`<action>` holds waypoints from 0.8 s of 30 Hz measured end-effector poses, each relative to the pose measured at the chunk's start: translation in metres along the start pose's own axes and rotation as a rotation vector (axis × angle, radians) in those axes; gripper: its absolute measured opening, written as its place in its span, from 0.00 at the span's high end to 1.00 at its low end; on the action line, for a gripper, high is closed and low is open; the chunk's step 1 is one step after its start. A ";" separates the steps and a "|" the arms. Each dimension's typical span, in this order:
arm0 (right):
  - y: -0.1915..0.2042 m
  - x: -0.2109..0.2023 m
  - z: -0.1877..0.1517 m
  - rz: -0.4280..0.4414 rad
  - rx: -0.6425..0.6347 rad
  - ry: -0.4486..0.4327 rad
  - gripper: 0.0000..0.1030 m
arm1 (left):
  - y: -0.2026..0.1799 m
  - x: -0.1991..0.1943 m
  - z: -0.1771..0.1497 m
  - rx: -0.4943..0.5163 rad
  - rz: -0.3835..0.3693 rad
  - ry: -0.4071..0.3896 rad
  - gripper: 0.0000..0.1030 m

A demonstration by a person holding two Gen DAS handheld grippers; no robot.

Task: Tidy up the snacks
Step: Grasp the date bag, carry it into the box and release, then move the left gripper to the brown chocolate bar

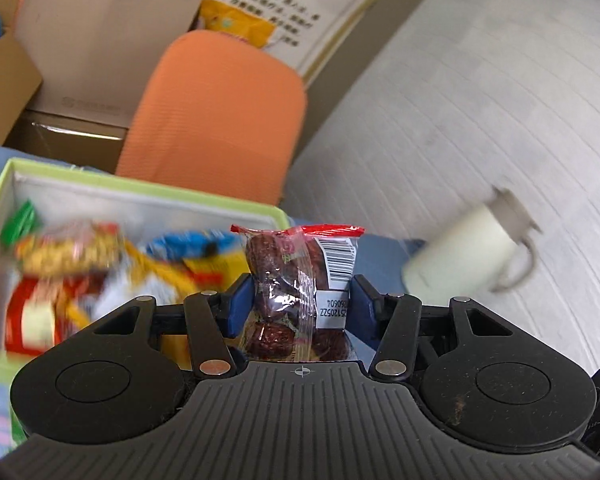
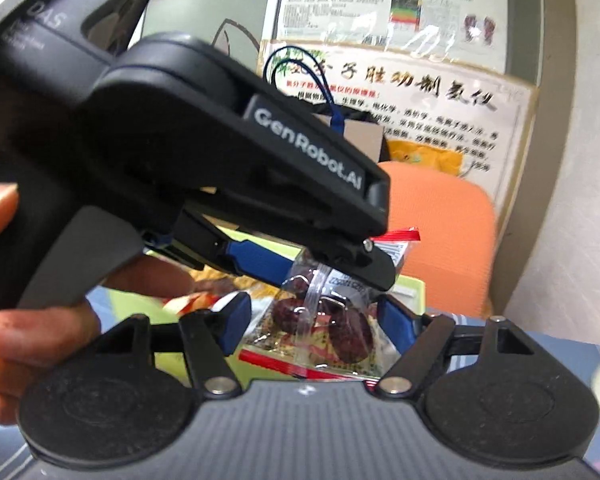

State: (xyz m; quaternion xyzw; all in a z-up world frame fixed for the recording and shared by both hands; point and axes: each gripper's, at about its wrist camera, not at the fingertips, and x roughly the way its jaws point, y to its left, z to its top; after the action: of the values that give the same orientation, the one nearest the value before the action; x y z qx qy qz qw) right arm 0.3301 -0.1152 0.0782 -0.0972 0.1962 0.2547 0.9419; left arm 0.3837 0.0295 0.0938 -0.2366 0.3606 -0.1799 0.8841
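Observation:
My left gripper [image 1: 302, 300] is shut on a clear packet of red dates [image 1: 300, 280] with a red top seal and a barcode label, held upright in the air. A green-rimmed storage box [image 1: 148, 192] with several mixed snack packets [image 1: 72, 256] lies to its left and below. In the right wrist view the left gripper [image 2: 300, 264] reaches in from the upper left, holding the date packet [image 2: 332, 320] between my right gripper's fingers. My right gripper [image 2: 316, 320] is open around the packet, its blue pads [image 2: 236, 320] apart from it.
An orange chair back [image 1: 220, 112] stands behind the box, with cardboard boxes [image 1: 100, 40] and a poster [image 2: 420, 120] beyond. A white mug [image 1: 472, 252] sits at the right on the blue cloth [image 1: 380, 264]. A hand [image 2: 40, 332] grips the left gripper's handle.

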 end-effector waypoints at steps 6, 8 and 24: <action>-0.032 0.032 -0.011 0.028 0.129 0.031 0.09 | 0.027 0.059 0.017 0.008 0.046 0.083 0.66; -0.035 0.026 -0.015 0.047 0.133 0.049 0.08 | 0.031 0.054 0.017 0.010 0.037 0.031 0.54; -0.016 -0.026 -0.078 0.082 0.055 0.175 0.09 | 0.031 -0.063 -0.073 0.012 -0.030 -0.031 0.28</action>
State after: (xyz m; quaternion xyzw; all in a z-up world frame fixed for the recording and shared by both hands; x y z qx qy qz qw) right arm 0.2926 -0.1622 0.0200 -0.0850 0.2887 0.2780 0.9122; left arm 0.2930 0.0642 0.0658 -0.2394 0.3422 -0.1915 0.8882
